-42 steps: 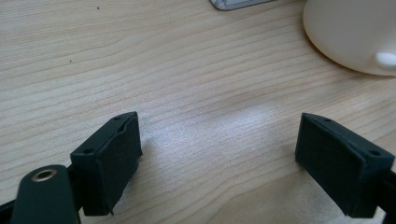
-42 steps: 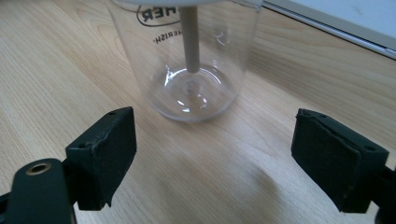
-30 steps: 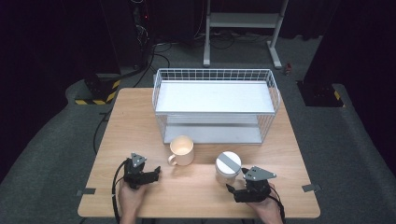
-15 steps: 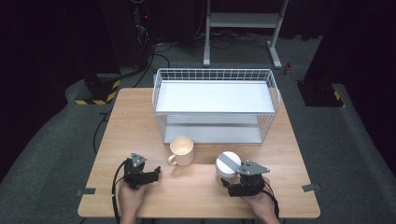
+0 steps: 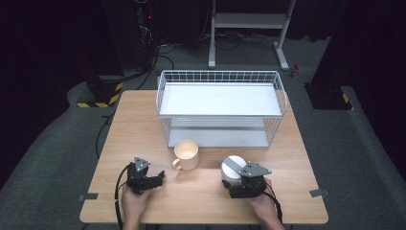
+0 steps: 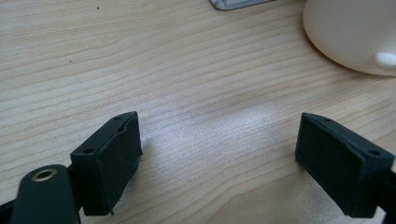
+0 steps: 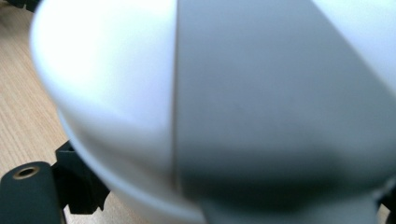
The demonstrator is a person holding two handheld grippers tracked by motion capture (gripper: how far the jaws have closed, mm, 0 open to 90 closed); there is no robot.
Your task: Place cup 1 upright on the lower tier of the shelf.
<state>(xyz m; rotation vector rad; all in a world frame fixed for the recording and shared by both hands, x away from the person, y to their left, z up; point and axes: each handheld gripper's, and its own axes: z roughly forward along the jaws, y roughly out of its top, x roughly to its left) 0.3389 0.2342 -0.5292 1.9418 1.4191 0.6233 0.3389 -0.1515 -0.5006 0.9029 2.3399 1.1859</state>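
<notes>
Since a second ago the right claw [image 5: 235,178] has slid leftward along the front of the bench [image 5: 143,120] and now sits right up against the white cup [image 5: 233,168], while the left claw [image 5: 155,179] has kept its place.

Ahead of both claws, well apart from them, stands the white wire rack [image 5: 220,108] with its two shelves. Between the two claws and a little ahead of them sits the cream mug [image 5: 186,154], its handle turned toward the left claw; in the left gripper view the mug [image 6: 355,32] lies ahead and to the right of the jaws. The white cup, with a grey band across it, sits at the very tips of the right claw, and in the right gripper view the cup [image 7: 224,102] looms between the jaws; whether the pads press on it I cannot tell. The left claw stands open over bare wood, nothing between its jaws.
</notes>
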